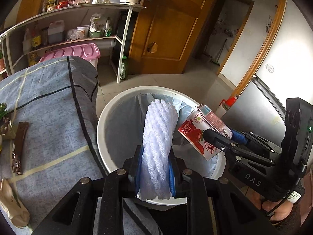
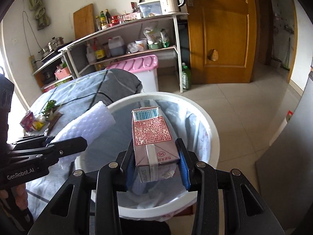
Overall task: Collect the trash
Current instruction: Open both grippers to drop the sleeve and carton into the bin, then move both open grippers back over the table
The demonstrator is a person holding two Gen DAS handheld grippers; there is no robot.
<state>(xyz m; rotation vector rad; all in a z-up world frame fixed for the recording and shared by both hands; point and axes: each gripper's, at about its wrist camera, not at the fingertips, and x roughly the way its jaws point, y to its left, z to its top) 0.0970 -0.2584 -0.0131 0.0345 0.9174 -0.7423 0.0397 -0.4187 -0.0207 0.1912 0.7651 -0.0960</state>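
Note:
A white foam net sleeve sticks out of my left gripper, which is shut on its lower end. It hangs over the white trash bin lined with a pale bag. My right gripper is shut on a red and white drink carton, held above the same bin. The carton and right gripper show at the right of the left wrist view. In the right wrist view the foam sleeve and left gripper come in from the left.
A table under a blue-grey cloth stands left of the bin, with a brown wrapper and more wrappers on it. Behind are a shelf rack, a pink storage box, a wooden door and a grey appliance.

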